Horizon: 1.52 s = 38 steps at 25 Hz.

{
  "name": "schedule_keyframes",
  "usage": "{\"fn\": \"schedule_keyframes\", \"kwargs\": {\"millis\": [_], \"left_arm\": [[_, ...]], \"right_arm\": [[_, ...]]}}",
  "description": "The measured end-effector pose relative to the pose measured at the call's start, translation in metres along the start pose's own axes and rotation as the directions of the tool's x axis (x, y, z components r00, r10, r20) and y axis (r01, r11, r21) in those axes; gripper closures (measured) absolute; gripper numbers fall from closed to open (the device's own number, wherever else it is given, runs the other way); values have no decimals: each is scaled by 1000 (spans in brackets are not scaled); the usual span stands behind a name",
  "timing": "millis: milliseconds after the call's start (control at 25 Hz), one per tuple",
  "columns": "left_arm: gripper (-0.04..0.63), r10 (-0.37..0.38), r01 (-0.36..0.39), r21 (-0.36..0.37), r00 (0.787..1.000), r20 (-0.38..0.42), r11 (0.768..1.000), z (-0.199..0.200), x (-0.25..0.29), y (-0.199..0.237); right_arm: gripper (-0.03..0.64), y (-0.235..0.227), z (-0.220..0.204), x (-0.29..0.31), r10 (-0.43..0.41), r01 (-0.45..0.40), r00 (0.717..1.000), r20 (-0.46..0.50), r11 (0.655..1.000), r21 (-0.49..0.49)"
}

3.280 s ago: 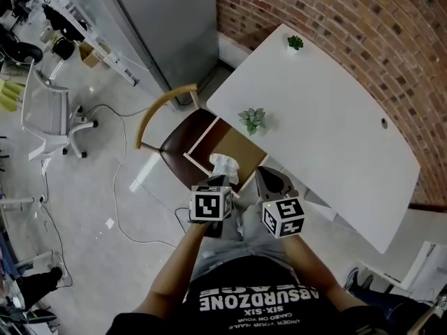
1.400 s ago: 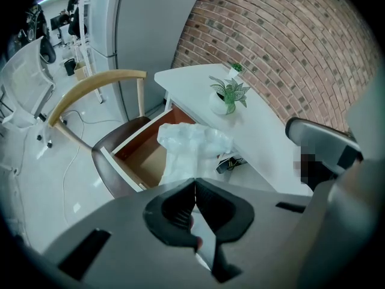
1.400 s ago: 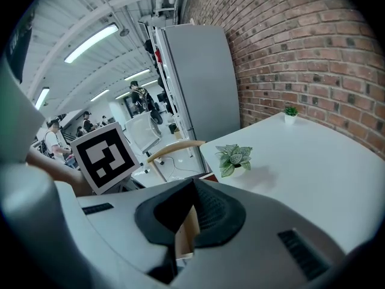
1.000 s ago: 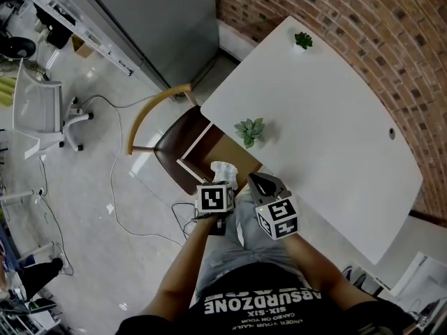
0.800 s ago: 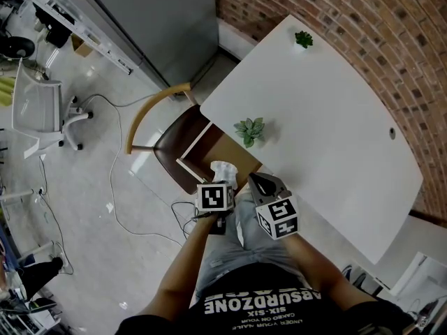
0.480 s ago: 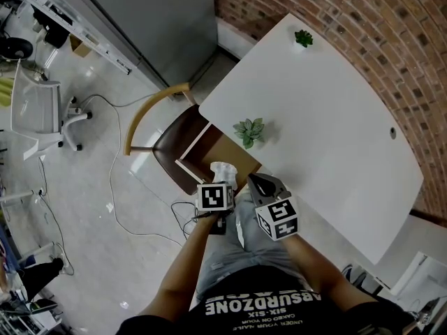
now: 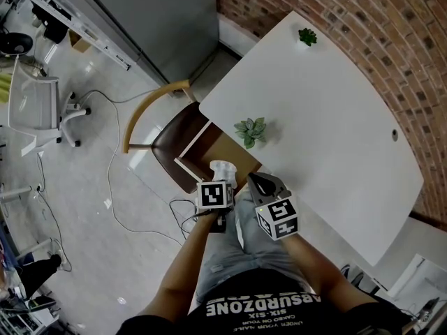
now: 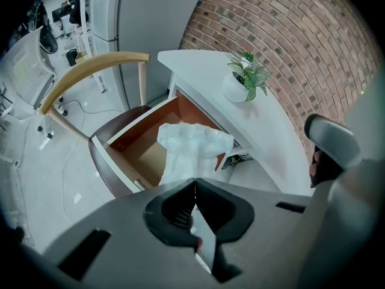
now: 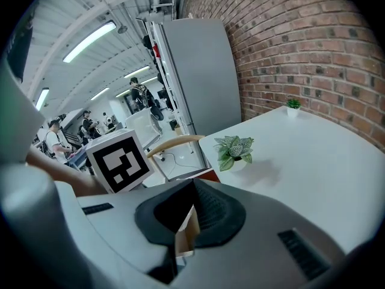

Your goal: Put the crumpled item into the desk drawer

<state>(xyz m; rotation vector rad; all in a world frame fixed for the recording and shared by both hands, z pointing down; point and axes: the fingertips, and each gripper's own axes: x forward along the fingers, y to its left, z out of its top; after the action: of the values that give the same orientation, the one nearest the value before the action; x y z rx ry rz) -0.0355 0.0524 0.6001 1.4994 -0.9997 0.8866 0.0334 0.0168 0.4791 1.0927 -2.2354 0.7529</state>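
The crumpled item [image 7: 223,168] is a white wad of thin wrinkled material. It hangs over the open desk drawer [image 7: 236,153], whose bottom is brown and whose rim is white. My left gripper [image 7: 218,184] is shut on the wad's near end. In the left gripper view the crumpled item [image 8: 191,149] rises from the closed jaw tips of the left gripper [image 8: 194,182], with the drawer [image 8: 144,152] behind it. My right gripper [image 7: 253,179] is shut and holds nothing, just right of the wad, by the desk's front edge. In its own view the right gripper [image 9: 193,182] shows its jaws meeting.
The white desk [image 7: 328,117] stands against a brick wall [image 7: 391,26] and carries a potted plant [image 7: 250,130] near the drawer and a small plant [image 7: 306,36] at the far corner. A brown-seated chair [image 7: 167,149] stands below the drawer. A cable [image 7: 115,187] lies on the floor.
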Motion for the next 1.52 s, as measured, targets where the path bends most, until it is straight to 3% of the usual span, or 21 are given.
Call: {"fn": "schedule_keyframes", "kwargs": {"millis": [1520], "left_arm": [[588, 3, -6, -43, 998, -59, 999, -6, 54, 11]], "right_arm": [[618, -17, -27, 27, 20, -20, 1000, -22, 1000, 7]]}}
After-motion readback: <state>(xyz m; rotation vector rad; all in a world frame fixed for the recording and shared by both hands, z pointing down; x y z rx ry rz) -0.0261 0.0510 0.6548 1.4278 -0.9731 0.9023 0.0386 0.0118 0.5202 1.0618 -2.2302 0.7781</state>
